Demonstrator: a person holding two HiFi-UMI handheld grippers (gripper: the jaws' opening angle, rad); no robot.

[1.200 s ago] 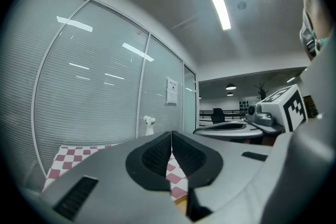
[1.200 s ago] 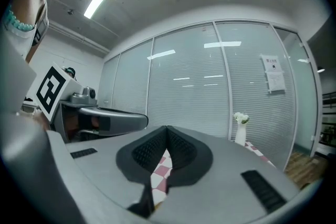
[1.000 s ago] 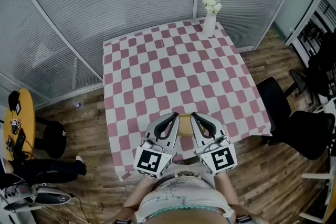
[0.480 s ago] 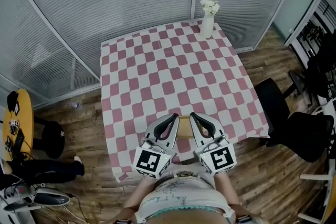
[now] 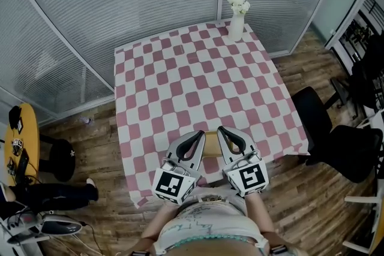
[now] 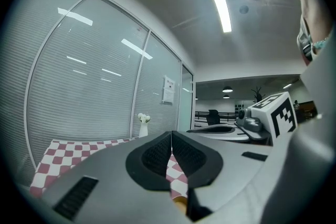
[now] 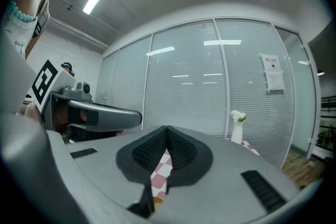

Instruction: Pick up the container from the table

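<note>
tan flat-topped container, mostly hidden, at the near edge of the pink-and-white checked table, lying between the grey left gripper and grey right gripper, each with jaws pressed together on nothing; white vase of white flowers at the far right corner.

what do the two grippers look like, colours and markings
The left gripper and right gripper are both light grey, each with two curved jaws tapering to a tip. Black ribbed pads line the inner faces. Each carries a white cube printed with black square markers at its rear. No cables show. The person wears a pale printed top.
</note>
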